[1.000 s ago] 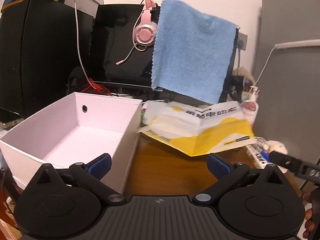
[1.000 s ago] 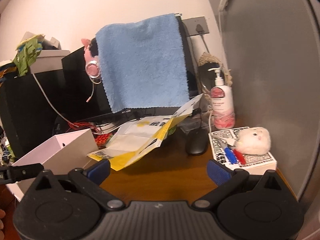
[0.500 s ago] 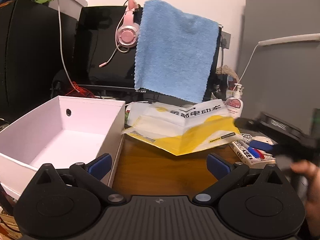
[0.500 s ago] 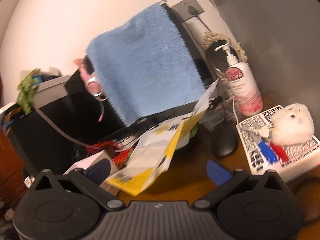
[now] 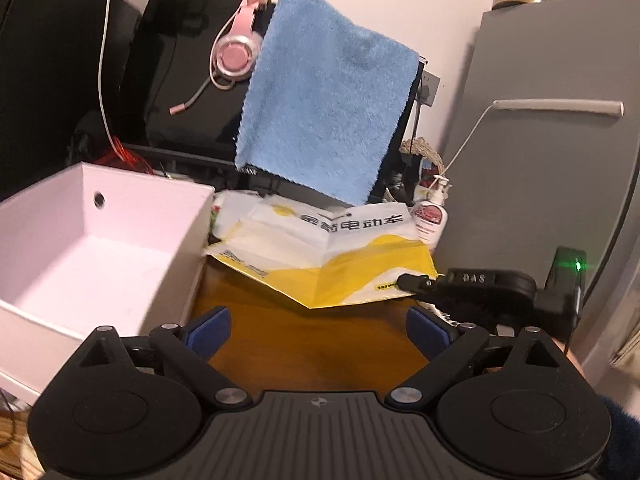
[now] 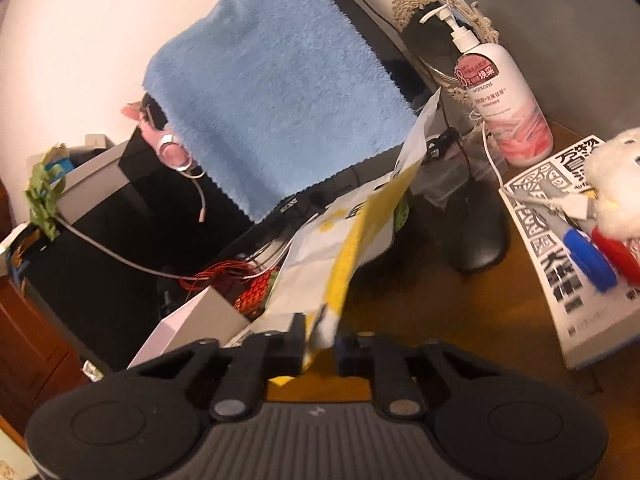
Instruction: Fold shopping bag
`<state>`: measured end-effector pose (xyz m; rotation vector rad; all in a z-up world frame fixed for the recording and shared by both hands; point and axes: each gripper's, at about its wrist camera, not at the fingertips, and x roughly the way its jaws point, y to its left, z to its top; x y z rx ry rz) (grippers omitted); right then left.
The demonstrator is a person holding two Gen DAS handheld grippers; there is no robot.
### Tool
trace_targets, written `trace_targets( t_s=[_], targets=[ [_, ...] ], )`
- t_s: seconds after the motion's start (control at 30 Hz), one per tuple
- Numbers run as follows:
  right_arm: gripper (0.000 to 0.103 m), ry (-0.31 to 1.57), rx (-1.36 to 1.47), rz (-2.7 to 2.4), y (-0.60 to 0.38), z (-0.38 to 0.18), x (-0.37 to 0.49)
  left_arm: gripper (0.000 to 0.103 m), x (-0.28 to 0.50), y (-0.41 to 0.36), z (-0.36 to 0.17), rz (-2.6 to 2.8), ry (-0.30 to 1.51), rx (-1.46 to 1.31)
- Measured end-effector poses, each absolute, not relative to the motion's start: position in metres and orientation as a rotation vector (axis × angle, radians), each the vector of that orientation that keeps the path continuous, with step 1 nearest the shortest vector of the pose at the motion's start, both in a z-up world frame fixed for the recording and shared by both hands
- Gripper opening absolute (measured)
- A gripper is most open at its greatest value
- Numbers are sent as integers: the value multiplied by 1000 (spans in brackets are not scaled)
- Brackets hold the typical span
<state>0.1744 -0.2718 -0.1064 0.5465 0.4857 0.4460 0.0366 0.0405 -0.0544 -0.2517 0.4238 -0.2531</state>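
Right now the right gripper (image 6: 320, 346) has its fingers clamped on the bag's (image 5: 320, 248) corner beside the white box (image 5: 100, 248), left gripper (image 5: 318, 326) fingers apart, so it should pinch the opposite corner and fold evenly.

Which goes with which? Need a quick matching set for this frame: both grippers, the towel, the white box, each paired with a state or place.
Column 1:
1. right gripper
2. left gripper
3. blue towel
4. white box

Column 2:
A. draped over the monitor
B. fingers apart, holding nothing
C. open-topped, left of the shopping bag
D. fingers closed on the bag's yellow edge

Pairs: 1-D, 2-B, 3-A, 4-C
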Motion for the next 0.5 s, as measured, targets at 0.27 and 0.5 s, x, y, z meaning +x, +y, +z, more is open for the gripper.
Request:
trace_targets(
  t_s=[0.27,0.5],
  targets=[
    [3,499,594,493,-296,-104,152,95,35,33,-52,-305,437,-240],
    [3,562,544,511,-317,-116,107,95,39,34,-57,-328,478,-249]
  ],
)
